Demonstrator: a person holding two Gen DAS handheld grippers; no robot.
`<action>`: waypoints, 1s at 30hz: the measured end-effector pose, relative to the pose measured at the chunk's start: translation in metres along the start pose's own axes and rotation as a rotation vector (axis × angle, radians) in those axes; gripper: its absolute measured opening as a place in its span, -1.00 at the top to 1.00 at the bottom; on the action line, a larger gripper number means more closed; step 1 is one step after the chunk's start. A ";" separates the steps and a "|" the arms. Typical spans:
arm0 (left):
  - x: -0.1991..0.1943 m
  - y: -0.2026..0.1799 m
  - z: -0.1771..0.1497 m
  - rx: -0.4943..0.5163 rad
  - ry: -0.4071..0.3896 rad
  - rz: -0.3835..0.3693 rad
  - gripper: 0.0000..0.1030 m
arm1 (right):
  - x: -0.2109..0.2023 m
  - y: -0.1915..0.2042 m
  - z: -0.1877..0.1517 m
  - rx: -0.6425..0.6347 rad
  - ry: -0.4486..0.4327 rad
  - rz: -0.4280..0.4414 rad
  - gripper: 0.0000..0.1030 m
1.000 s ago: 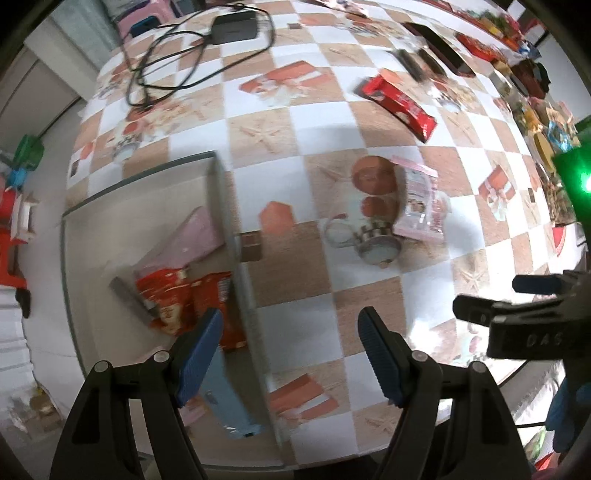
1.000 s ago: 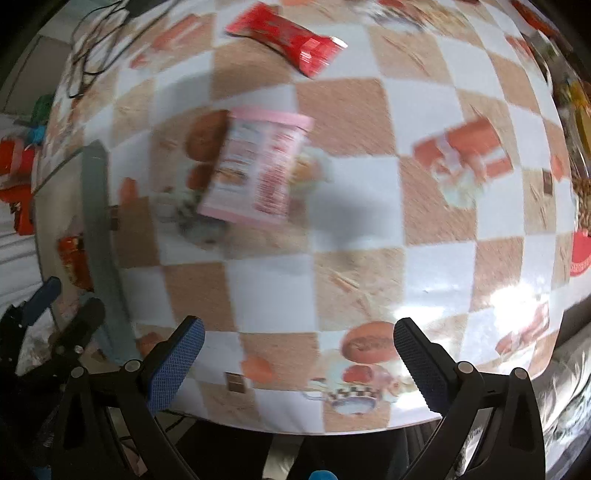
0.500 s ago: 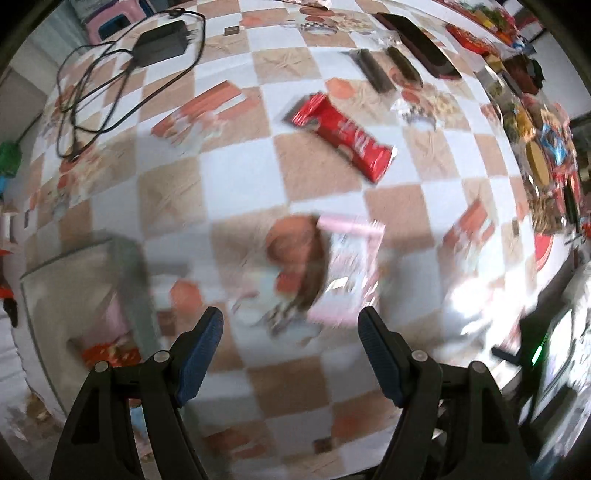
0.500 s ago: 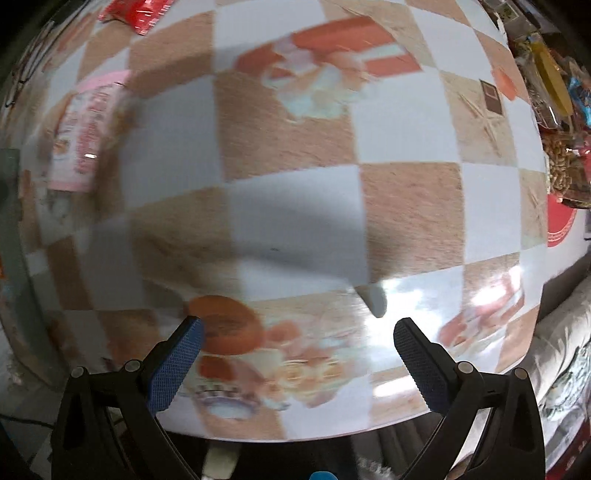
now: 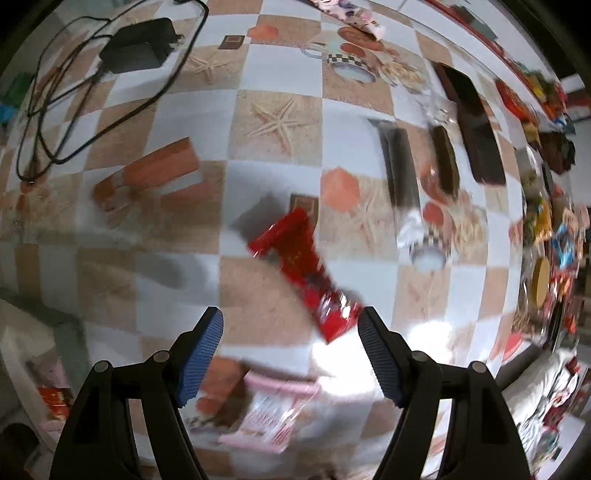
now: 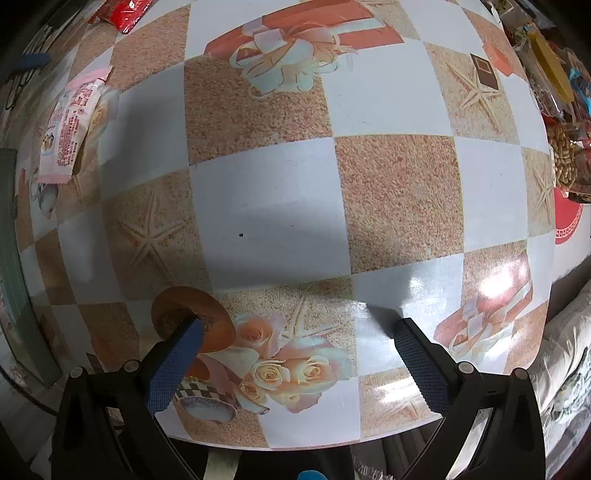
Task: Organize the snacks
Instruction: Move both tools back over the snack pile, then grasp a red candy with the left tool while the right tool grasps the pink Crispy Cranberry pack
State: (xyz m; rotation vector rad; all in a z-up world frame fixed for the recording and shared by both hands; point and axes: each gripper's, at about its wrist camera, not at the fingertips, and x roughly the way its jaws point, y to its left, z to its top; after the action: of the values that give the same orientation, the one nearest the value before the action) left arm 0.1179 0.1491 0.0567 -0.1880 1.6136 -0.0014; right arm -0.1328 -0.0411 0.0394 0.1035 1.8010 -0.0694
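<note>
A red snack packet (image 5: pixel 306 269) lies on the checkered table just ahead of my left gripper (image 5: pixel 290 350), which is open and empty above it. A pink snack packet (image 5: pixel 273 413) lies below, between the left fingers; it also shows at the far left of the right wrist view (image 6: pixel 72 125). The red packet's end shows at the top left of the right wrist view (image 6: pixel 123 13). My right gripper (image 6: pixel 295 363) is open and empty over bare tablecloth near the table's front edge.
A grey bin (image 5: pixel 33 354) holding snacks sits at the table's left; its rim shows in the right wrist view (image 6: pixel 14 266). A black charger with cable (image 5: pixel 136 46) lies far left. Dark bars (image 5: pixel 400 166) and a heap of snacks (image 5: pixel 550 236) lie to the right.
My left gripper has moved away from the bin, forward past the pink packet to the red packet. My right gripper has swung right, away from the pink packet, toward the table's front edge.
</note>
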 end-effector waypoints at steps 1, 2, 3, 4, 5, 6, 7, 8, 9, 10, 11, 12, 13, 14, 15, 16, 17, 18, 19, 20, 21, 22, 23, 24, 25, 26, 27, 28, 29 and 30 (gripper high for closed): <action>0.003 -0.001 0.003 -0.005 0.003 0.004 -0.53 | 0.001 0.002 -0.001 -0.001 -0.002 0.000 -1.00; 0.007 -0.003 0.006 -0.011 0.007 0.013 -0.53 | 0.000 0.004 -0.007 -0.004 -0.004 0.000 -1.00; 0.011 -0.005 0.007 -0.015 0.011 0.020 -0.53 | 0.000 0.004 -0.008 -0.005 -0.005 0.000 -1.00; 0.015 -0.005 0.009 -0.019 0.017 0.030 -0.53 | 0.004 0.009 -0.005 -0.007 -0.005 0.000 -1.00; 0.018 -0.007 0.010 -0.022 0.023 0.038 -0.53 | 0.003 0.008 -0.006 -0.009 -0.004 0.000 -1.00; 0.022 -0.008 0.011 -0.028 0.029 0.049 -0.53 | 0.003 0.008 -0.006 -0.010 -0.003 -0.001 -1.00; 0.024 -0.008 0.010 -0.031 0.031 0.054 -0.53 | 0.003 0.011 -0.003 -0.012 -0.003 -0.001 -1.00; 0.027 -0.008 0.016 -0.037 0.032 0.060 -0.53 | 0.002 0.011 -0.004 -0.013 -0.004 -0.001 -1.00; 0.029 -0.007 0.020 -0.042 0.031 0.066 -0.53 | 0.000 0.012 -0.003 -0.015 -0.006 -0.002 -1.00; 0.029 -0.008 0.021 -0.043 0.022 0.076 -0.51 | 0.000 0.012 -0.003 -0.016 -0.008 -0.002 -1.00; 0.029 -0.008 0.021 -0.040 0.017 0.083 -0.48 | -0.001 0.012 -0.003 -0.019 -0.011 -0.003 -1.00; 0.028 -0.008 0.022 -0.036 0.012 0.093 -0.34 | 0.000 0.012 -0.002 -0.022 -0.013 -0.003 -1.00; 0.026 -0.009 0.023 -0.018 -0.003 0.119 -0.13 | 0.000 0.013 -0.003 -0.024 -0.014 -0.004 -1.00; 0.025 -0.010 0.023 0.005 -0.015 0.133 0.00 | 0.000 0.014 -0.004 -0.025 -0.015 -0.004 -1.00; 0.022 -0.010 0.026 0.022 -0.024 0.133 0.32 | 0.000 0.014 -0.004 -0.025 -0.015 -0.004 -1.00; 0.020 -0.011 0.027 0.050 -0.032 0.131 0.57 | 0.000 0.015 -0.004 -0.025 -0.014 -0.004 -1.00; 0.019 -0.010 0.029 0.076 -0.030 0.130 0.57 | 0.001 0.016 -0.005 -0.024 -0.012 -0.005 -1.00; 0.017 -0.007 0.033 0.089 -0.029 0.120 0.58 | 0.001 0.016 -0.005 -0.024 -0.010 -0.005 -1.00; 0.015 -0.003 0.034 0.100 -0.033 0.118 0.58 | 0.001 0.016 -0.004 -0.025 -0.008 -0.005 -1.00; 0.014 0.003 0.032 0.118 -0.042 0.136 0.58 | 0.001 0.017 -0.004 -0.025 -0.007 -0.005 -1.00; 0.012 0.012 0.032 0.128 -0.044 0.146 0.58 | 0.002 0.017 -0.003 -0.025 -0.006 -0.005 -1.00; 0.011 0.018 0.029 0.144 -0.049 0.153 0.58 | 0.002 0.017 -0.003 -0.025 -0.005 -0.005 -1.00; 0.010 0.026 0.024 0.159 -0.053 0.158 0.58 | 0.002 0.018 -0.002 -0.026 -0.005 -0.005 -1.00; 0.009 0.035 0.018 0.170 -0.050 0.165 0.58 | 0.002 0.018 -0.002 -0.027 -0.005 -0.005 -1.00; 0.009 0.043 0.012 0.173 -0.047 0.166 0.58 | 0.002 0.018 -0.002 -0.026 -0.006 -0.005 -1.00; 0.008 0.050 0.006 0.173 -0.043 0.163 0.58 | 0.002 0.018 -0.002 -0.026 -0.006 -0.005 -1.00; 0.008 0.058 -0.002 0.173 -0.039 0.162 0.58 | 0.002 0.018 -0.002 -0.025 -0.007 -0.005 -1.00; 0.008 0.063 -0.010 0.173 -0.034 0.162 0.58 | 0.003 0.018 -0.002 -0.026 -0.008 -0.005 -1.00; 0.007 0.072 -0.022 0.170 -0.023 0.156 0.58 | 0.003 0.018 -0.002 -0.025 -0.013 -0.005 -1.00; 0.008 0.078 -0.032 0.168 -0.014 0.151 0.58 | 0.003 0.018 -0.002 -0.024 -0.018 -0.006 -1.00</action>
State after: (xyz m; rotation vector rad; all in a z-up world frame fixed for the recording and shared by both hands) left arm 0.0761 0.2211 0.0418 0.0636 1.6015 -0.0198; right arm -0.1336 -0.0228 0.0369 0.0799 1.7840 -0.0525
